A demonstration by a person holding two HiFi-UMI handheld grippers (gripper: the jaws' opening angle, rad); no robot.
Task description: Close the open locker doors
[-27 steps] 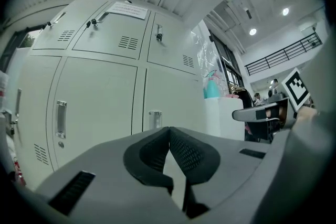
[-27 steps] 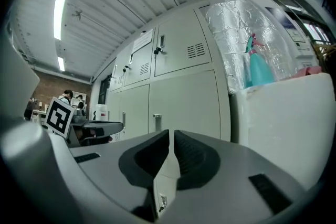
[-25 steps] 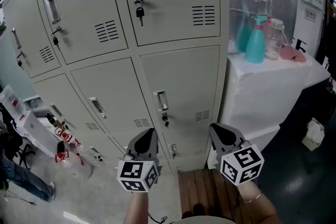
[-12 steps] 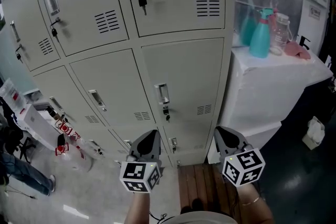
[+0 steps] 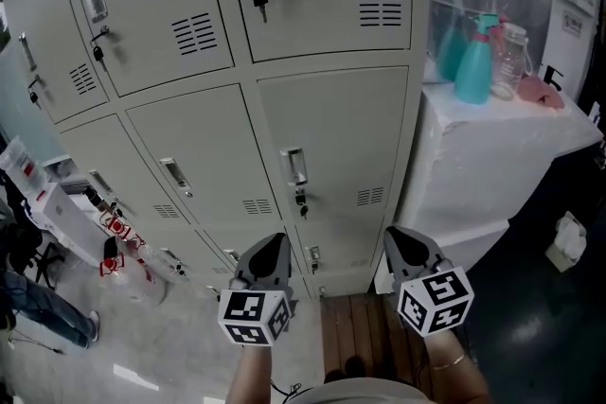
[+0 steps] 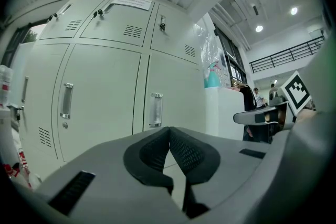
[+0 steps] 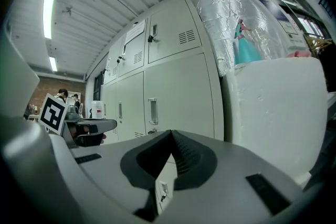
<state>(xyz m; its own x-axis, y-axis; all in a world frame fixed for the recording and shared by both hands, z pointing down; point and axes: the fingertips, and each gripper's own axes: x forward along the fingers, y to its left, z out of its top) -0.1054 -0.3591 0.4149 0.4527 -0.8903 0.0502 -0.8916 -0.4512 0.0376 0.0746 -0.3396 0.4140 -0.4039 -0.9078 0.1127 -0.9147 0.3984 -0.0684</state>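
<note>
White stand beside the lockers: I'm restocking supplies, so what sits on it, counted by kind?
Teal plastic spray bottle: 1 (the teal shape left of it is unclear, not counted)
Clear round jar: 1
Pink crumpled cloth: 1
Total: 3

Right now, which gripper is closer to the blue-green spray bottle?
Right. In the head view, the right gripper hangs low in front of the white stand that holds the spray bottle. The left gripper is farther left, in front of the locker doors.
</note>
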